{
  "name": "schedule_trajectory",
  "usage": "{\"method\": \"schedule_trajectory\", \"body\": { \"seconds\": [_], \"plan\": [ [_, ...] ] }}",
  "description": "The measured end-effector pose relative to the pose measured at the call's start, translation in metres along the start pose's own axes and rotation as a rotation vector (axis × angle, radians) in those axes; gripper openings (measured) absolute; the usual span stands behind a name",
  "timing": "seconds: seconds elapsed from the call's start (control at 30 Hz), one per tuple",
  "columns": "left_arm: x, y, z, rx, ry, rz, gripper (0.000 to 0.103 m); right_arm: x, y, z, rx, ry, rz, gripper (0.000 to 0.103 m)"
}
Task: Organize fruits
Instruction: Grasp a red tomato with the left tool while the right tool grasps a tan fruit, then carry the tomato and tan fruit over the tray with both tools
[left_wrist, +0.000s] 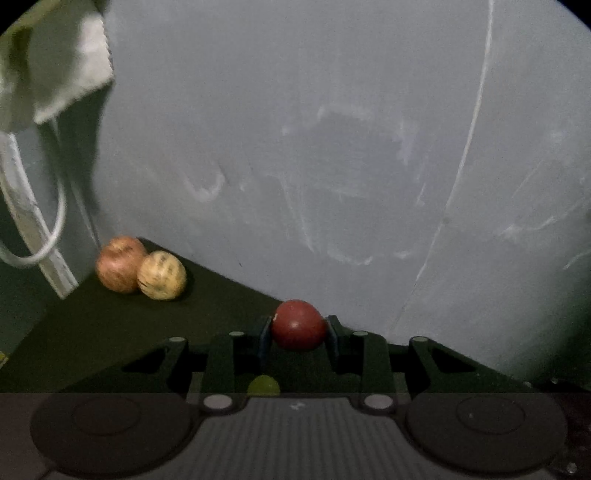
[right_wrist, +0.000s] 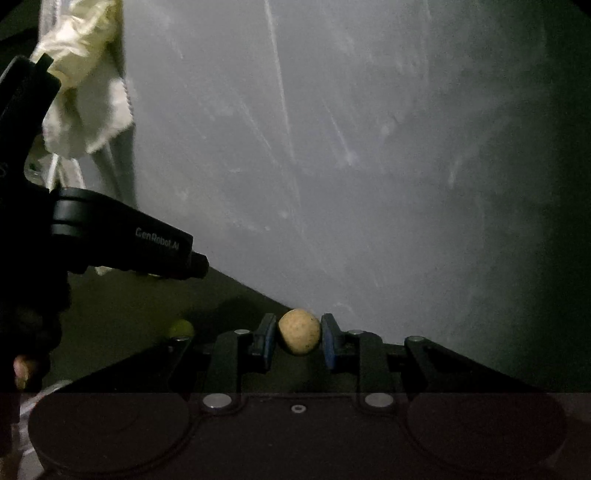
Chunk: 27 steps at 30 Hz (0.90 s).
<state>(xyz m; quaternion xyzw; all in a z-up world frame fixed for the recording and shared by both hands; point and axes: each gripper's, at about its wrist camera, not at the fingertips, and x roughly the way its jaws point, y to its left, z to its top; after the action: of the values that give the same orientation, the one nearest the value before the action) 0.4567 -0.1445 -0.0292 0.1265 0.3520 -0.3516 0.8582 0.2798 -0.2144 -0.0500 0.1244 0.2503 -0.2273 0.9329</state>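
Observation:
In the left wrist view my left gripper (left_wrist: 298, 334) is shut on a dark red round fruit (left_wrist: 298, 325), held above a dark green surface (left_wrist: 110, 332). A reddish apple (left_wrist: 118, 264) and a pale yellow striped fruit (left_wrist: 161, 275) lie touching each other at the far left by the wall. A small green fruit (left_wrist: 263, 386) shows just below the fingers. In the right wrist view my right gripper (right_wrist: 299, 334) is shut on a tan speckled round fruit (right_wrist: 299, 331). The left gripper's black body (right_wrist: 125, 236) crosses the left side, and a small green fruit (right_wrist: 181, 328) lies below it.
A scuffed grey wall (left_wrist: 332, 147) fills the background close ahead in both views. A crumpled white cloth (right_wrist: 85, 92) hangs at the upper left, with a white cord loop (left_wrist: 51, 229) beneath it. A hand (right_wrist: 24, 369) shows at the left edge.

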Motion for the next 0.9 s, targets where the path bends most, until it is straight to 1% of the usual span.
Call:
{"method": "schedule_trajectory", "body": {
  "seconds": [0.23, 0.4, 0.5, 0.7, 0.9],
  "plan": [
    [-0.07, 0.0, 0.005, -0.028, -0.09, 0.053, 0.034, -0.042, 0.014, 0.017, -0.044, -0.054, 0.084, 0.028],
    [-0.131, -0.002, 0.001, -0.084, -0.157, 0.106, 0.034, -0.076, 0.028, 0.029, -0.083, -0.063, 0.201, 0.028],
    [-0.163, 0.0, -0.006, -0.115, -0.189, 0.14, 0.034, -0.096, 0.037, 0.032, -0.116, -0.076, 0.255, 0.028],
    [-0.216, 0.003, -0.023, -0.172, -0.225, 0.221, 0.034, -0.129, 0.057, 0.035, -0.187, -0.102, 0.355, 0.028],
    [-0.252, 0.014, -0.051, -0.266, -0.241, 0.303, 0.034, -0.147, 0.072, 0.029, -0.249, -0.089, 0.457, 0.028]
  ]
}}
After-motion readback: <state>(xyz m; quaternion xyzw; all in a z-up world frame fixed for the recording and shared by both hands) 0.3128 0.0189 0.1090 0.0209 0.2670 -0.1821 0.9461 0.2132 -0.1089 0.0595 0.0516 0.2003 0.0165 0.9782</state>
